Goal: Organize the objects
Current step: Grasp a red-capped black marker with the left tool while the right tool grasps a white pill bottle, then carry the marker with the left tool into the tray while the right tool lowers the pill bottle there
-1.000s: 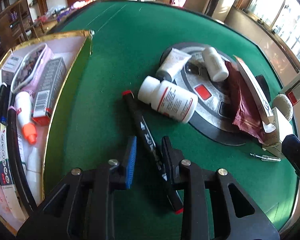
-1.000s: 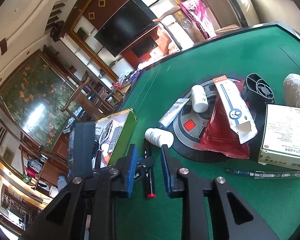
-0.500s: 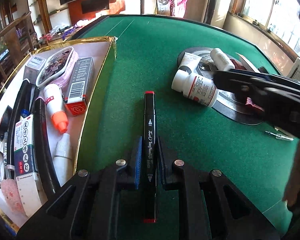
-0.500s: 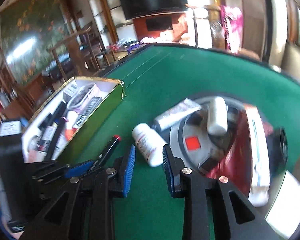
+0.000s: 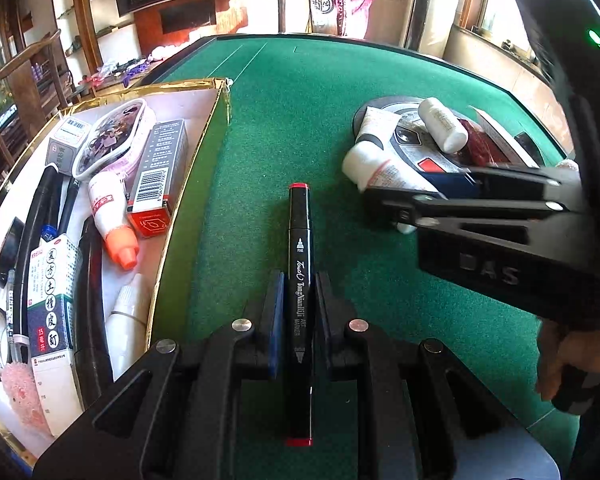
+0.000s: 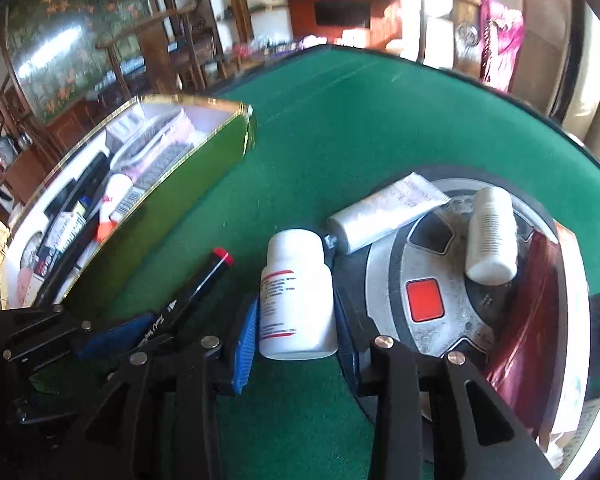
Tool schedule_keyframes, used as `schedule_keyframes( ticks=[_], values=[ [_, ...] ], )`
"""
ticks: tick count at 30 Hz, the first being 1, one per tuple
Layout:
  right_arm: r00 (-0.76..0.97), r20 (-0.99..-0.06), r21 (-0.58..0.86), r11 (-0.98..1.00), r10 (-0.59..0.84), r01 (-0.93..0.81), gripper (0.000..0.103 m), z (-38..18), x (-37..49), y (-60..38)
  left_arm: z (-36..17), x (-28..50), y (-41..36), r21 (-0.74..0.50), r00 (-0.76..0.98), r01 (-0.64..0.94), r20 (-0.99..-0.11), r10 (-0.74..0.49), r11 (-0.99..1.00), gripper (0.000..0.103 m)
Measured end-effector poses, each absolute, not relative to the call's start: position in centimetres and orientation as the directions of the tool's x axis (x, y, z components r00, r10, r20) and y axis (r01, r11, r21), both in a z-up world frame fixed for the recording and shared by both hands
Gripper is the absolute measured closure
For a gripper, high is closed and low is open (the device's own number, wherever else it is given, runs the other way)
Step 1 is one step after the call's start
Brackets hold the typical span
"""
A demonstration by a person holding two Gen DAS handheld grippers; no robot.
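On the green felt table point(image 5: 300, 92), my left gripper point(image 5: 297, 312) is clamped on a black marker point(image 5: 299, 264), its pads pressed against both sides of the barrel and the red-tipped end pointing away from me. Just to the left stands the gold-edged box point(image 5: 220, 96), already holding a pencil case, small cartons, a white bottle with an orange cap and several pens. My right gripper point(image 6: 296, 332) has just been opening its jaws, which now straddle a white pill bottle point(image 6: 296, 296) lying on its side on the felt; the blue pad on the left stands clear of it, so I have no hold on it. Beside the bottle's cap lies a white tube point(image 6: 384, 212), its far end resting on a round grey disc point(image 6: 440, 320) that also carries a small white bottle point(image 6: 492, 236).
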State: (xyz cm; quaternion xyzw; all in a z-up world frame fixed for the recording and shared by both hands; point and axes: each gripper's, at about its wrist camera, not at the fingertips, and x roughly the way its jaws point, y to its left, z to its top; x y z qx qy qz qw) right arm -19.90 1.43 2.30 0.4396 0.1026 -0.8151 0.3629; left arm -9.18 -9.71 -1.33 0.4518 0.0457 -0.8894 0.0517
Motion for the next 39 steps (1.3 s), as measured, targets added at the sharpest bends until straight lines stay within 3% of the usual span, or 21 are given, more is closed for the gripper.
schedule_keyframes(
  ticks=[15,39],
  values=[
    [-0.468,-0.672,0.265,-0.776,-0.574,0.573,0.068,6.8,-15.7,7.4,0.3,-8.2,-10.0,-0.144,-0.662,0.094,-0.748,0.046,-0.985,0.089],
    [-0.45,-0.637,0.325,-0.748,-0.626,0.579,0.068,7.3,-13.1,5.8,4.2,-4.8,-10.8,-0.049,-0.771,0.174,-0.628,-0.106,-0.983,0.089]
  ],
)
